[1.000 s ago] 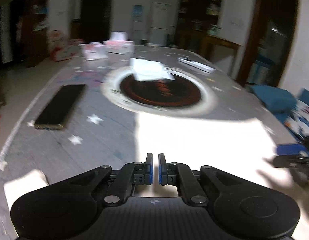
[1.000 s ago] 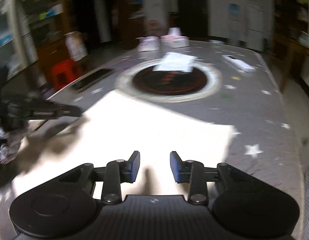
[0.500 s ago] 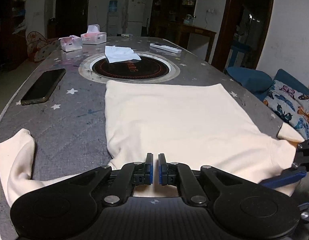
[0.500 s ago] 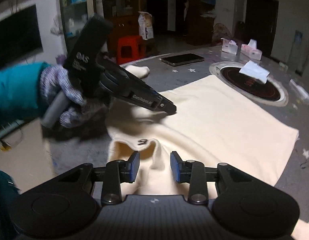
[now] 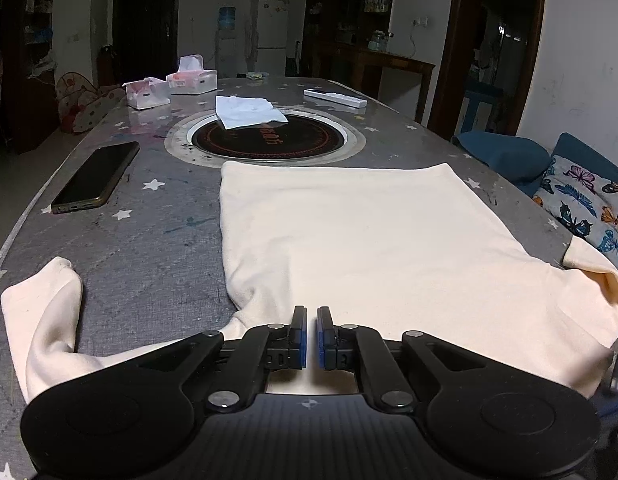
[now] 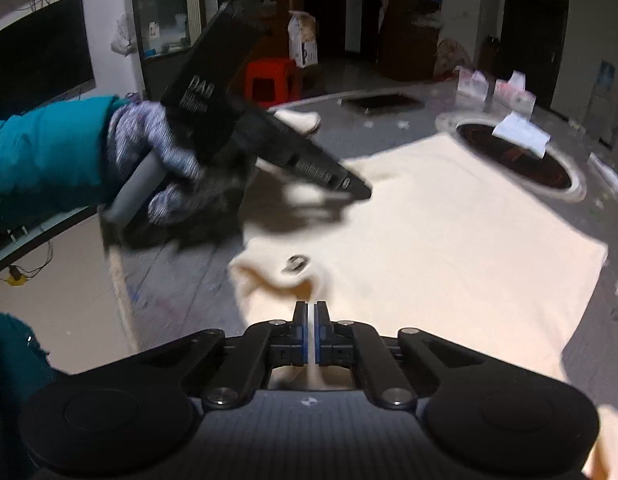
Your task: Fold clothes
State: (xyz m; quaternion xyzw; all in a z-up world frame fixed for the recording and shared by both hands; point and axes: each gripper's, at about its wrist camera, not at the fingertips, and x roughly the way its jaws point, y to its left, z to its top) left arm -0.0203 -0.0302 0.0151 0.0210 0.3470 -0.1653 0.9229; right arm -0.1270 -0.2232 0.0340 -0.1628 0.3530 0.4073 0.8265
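**Right jaws shut on the shirt's near edge**

Closing from half-open, the right gripper [image 6: 310,330] pinched a pale strip of the cream shirt [image 5: 369,236] near its collar; the left gripper [image 5: 312,338] was nearly shut over the near-left shoulder, hold uncertain; the shirt lay flat on the grey table [image 5: 149,248]. A thin pinch could have slipped on lifting; both grippers angled downward, the gloved left hand [image 6: 157,168] at far left.

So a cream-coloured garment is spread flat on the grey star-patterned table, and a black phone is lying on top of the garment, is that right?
Not quite. The black phone lies on the bare grey star-patterned table, off to the left of the cream-coloured garment and apart from it, not on top. The left wrist view shows this. The garment is indeed spread on the table.
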